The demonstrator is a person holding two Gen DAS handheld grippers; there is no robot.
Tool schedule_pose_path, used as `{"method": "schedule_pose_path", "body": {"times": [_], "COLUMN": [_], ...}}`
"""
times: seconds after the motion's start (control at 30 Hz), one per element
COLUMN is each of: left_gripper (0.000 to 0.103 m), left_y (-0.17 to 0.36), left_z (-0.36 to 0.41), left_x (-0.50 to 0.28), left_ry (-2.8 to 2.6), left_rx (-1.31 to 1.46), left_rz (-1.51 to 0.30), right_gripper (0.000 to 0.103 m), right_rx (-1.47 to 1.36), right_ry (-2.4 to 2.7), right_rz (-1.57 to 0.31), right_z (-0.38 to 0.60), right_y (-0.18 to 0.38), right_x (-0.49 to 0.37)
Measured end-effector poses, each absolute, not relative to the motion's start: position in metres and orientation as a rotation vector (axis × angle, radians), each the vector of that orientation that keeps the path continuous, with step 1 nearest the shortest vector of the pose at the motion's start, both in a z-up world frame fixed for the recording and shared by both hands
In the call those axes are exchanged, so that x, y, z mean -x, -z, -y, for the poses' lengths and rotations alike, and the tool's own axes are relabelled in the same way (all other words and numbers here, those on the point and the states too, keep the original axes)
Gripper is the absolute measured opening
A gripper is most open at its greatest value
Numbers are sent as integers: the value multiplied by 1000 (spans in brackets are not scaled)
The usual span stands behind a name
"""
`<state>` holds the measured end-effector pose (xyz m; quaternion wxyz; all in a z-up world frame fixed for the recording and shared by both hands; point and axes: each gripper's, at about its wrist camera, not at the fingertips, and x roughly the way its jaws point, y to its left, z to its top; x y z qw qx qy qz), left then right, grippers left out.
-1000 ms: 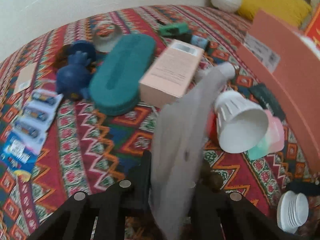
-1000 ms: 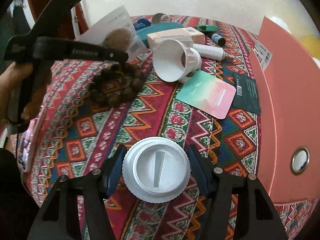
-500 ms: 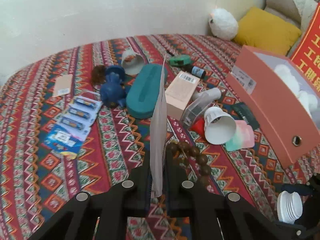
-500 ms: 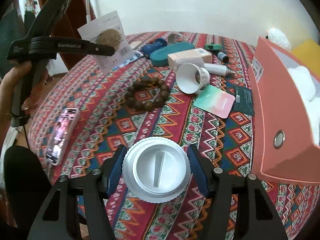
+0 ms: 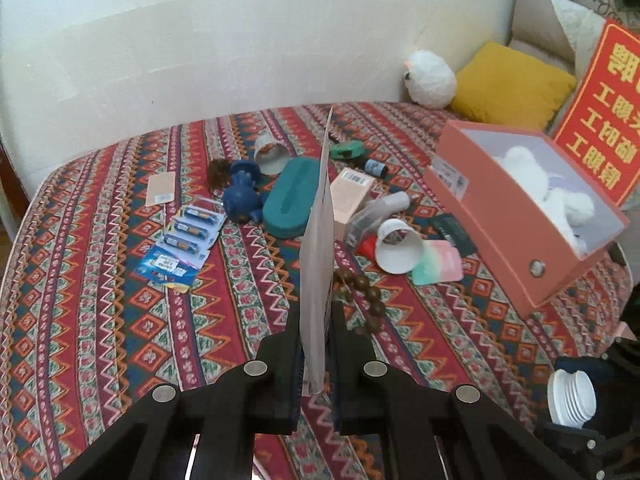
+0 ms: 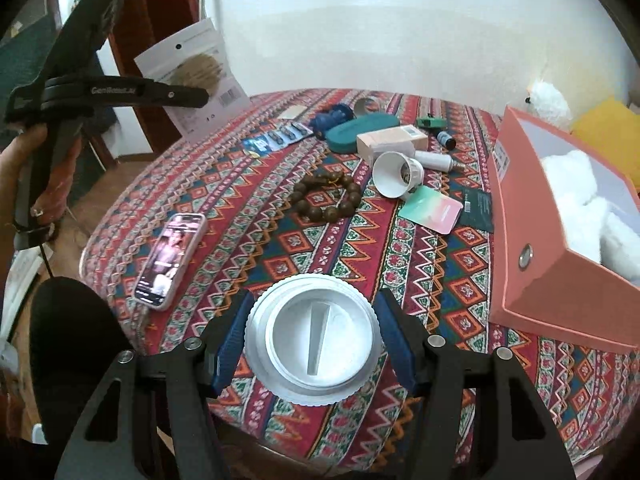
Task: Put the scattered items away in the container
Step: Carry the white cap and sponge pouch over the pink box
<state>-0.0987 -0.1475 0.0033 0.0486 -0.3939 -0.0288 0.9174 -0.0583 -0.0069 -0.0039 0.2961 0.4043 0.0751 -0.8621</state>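
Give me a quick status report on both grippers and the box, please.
Left gripper shut on flat packet, held above the table. Right gripper shut on white lid. Pink box open, white plush inside. No obstruction in view.

The tablecloth (image 5: pixel 100 320) has stripes of red, teal and orange with zigzags and small diamonds. The box (image 5: pixel 516 256) is salmon pink outside and pale inside, with white plush toy (image 5: pixel 536 184) in it. The long case (image 5: pixel 294 192) is teal, the figurine (image 5: pixel 242 200) is dark blue, the paper cup (image 5: pixel 400 250) is white. The bead bracelet (image 6: pixel 326 196) is dark brown. The lid (image 6: pixel 312 334) is white, between blue pads (image 6: pixel 234 336). The cushion (image 5: pixel 512 84) is mustard yellow. The card (image 6: pixel 430 208) fades from mint green to pink.
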Motion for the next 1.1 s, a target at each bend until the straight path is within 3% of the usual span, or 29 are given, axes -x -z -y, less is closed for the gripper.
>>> {"method": "schedule_pose_path", "body": {"times": [0.53, 1.1], "left_gripper": [6, 6], "left_y": [-34, -37], "left_z": [65, -107], "left_x": [8, 34], "left_ry": [-2714, -2418], "left_rx": [1124, 1030], "left_rz": [-75, -239], "right_gripper": [65, 65], "right_rx": [-929, -918], "right_ry": [2359, 2634], "right_rz": [-184, -63], "right_z": [-39, -175], "right_y": [-44, -75], "right_x": [-33, -61]}}
